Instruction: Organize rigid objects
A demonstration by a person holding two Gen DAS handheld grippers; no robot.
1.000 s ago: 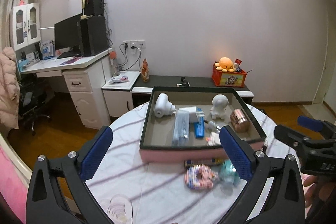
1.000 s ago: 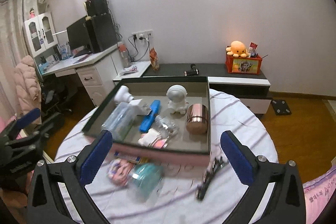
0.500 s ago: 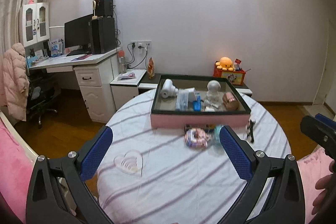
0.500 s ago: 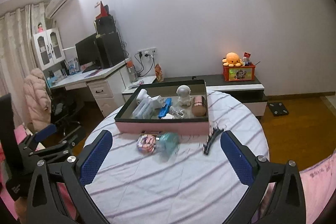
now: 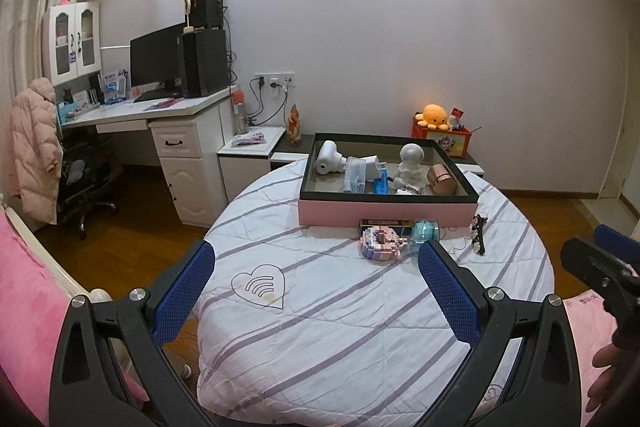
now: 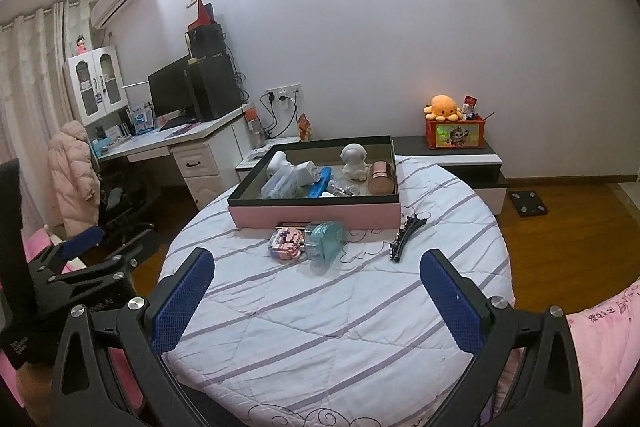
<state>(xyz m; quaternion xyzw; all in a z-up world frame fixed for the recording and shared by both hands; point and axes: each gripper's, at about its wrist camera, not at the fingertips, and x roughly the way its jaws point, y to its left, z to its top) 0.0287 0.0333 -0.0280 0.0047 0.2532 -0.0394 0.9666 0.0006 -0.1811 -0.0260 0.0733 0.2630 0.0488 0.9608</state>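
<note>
Nearby, blocky pink brick toy beside translucent teal jar.

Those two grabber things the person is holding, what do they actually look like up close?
Each is a black plastic frame that splits into two angled prongs. The left gripper and right gripper both carry blue pads with a fine mesh texture on the inner faces of their fingers, plus round silver bolts at the joints. White lettering, too small to read, marks the left one's body in the right wrist view.
</note>
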